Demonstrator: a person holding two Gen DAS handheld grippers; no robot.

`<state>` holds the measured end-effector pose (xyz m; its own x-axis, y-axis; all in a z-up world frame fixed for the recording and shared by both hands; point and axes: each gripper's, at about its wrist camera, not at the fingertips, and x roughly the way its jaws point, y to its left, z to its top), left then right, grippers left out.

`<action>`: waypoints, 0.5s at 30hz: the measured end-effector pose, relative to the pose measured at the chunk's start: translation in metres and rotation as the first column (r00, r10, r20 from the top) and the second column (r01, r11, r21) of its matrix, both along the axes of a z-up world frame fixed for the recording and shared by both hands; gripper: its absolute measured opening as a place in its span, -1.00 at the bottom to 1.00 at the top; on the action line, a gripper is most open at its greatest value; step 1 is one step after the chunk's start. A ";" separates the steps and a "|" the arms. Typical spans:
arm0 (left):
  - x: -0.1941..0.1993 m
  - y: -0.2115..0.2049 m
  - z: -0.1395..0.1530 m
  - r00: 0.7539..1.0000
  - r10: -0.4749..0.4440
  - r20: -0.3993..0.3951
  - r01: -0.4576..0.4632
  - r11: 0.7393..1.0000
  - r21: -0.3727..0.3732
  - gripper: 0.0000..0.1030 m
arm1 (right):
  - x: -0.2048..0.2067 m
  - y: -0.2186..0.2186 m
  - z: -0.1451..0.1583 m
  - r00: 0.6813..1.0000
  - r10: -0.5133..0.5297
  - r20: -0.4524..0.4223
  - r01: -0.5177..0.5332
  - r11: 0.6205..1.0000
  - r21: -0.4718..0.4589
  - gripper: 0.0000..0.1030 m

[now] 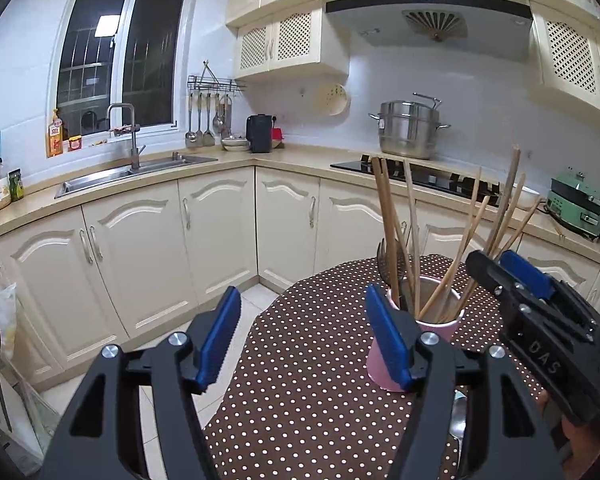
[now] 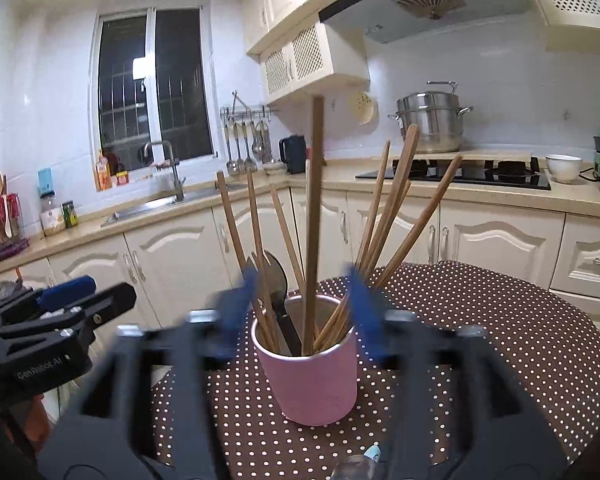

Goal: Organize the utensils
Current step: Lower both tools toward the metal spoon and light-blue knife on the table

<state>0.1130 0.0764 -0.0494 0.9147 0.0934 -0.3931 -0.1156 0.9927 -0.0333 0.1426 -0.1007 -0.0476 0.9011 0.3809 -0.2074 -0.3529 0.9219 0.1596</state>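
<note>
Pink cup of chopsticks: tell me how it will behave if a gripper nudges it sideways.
The pink cup looks tall and narrow-based, with long chopsticks towering above its rim, so it may tip. The chopsticks lean loosely, so they would probably rattle and shift. The polka-dot tablecloth might bunch rather than let it slide.

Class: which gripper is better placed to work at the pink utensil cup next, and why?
Probably the right gripper: open, with the pink cup centred between its fingers. The left gripper, also open, has the cup off beside one finger.

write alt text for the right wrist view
A pink cup holding wooden chopsticks and a dark utensil stands on a polka-dot tablecloth, between the fingers of the open, motion-blurred right gripper. The left gripper is at the left edge, with kitchen cabinets behind.
</note>
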 end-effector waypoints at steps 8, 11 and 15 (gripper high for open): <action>-0.009 -0.006 0.004 1.000 0.002 -0.003 -0.002 1.000 0.002 0.24 | -0.011 -0.011 0.006 1.000 -0.013 0.003 0.013 1.000 0.021 0.15; -0.012 -0.009 0.007 1.000 -0.002 -0.002 0.002 1.000 0.004 0.24 | -0.015 -0.018 0.007 1.000 -0.013 0.003 0.013 1.000 0.027 0.16; -0.019 -0.017 0.010 1.000 -0.017 -0.003 0.017 1.000 0.010 0.24 | -0.022 -0.029 0.010 1.000 -0.019 -0.001 0.019 0.999 0.041 0.23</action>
